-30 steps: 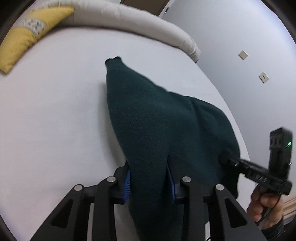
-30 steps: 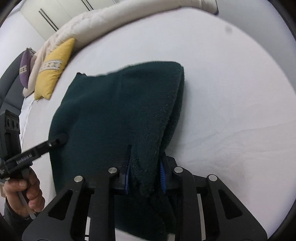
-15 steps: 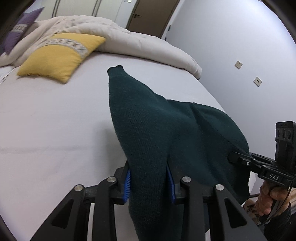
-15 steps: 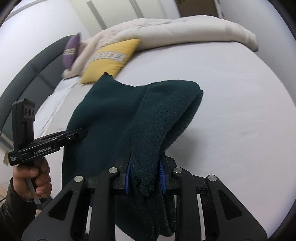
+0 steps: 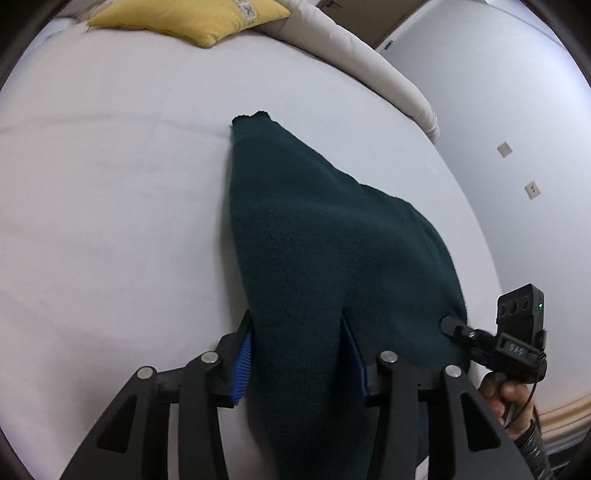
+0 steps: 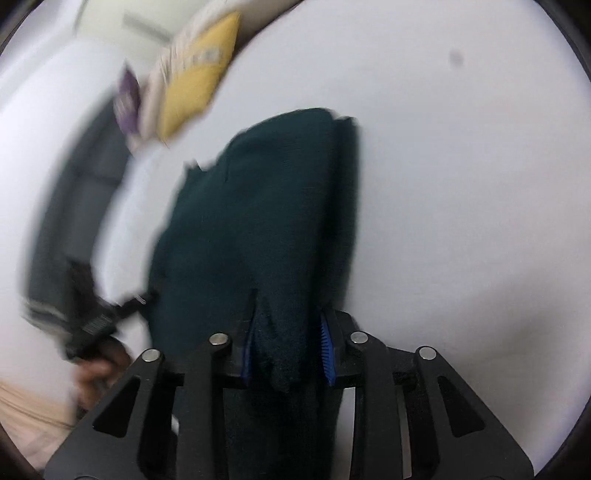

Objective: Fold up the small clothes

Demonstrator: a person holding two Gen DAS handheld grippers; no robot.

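A dark green knitted garment [image 5: 317,258] hangs doubled over above a white bed [image 5: 110,206], its far tip brushing the sheet. The left gripper [image 5: 297,350] and right gripper [image 6: 288,343] each have jaws clamped on a near edge, likely to spread it for laying flat. A yellow cushion [image 5: 192,16] lies well beyond.

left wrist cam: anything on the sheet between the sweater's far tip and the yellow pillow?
Nothing: in the left wrist view only bare white sheet lies between the sweater tip and the yellow pillow.
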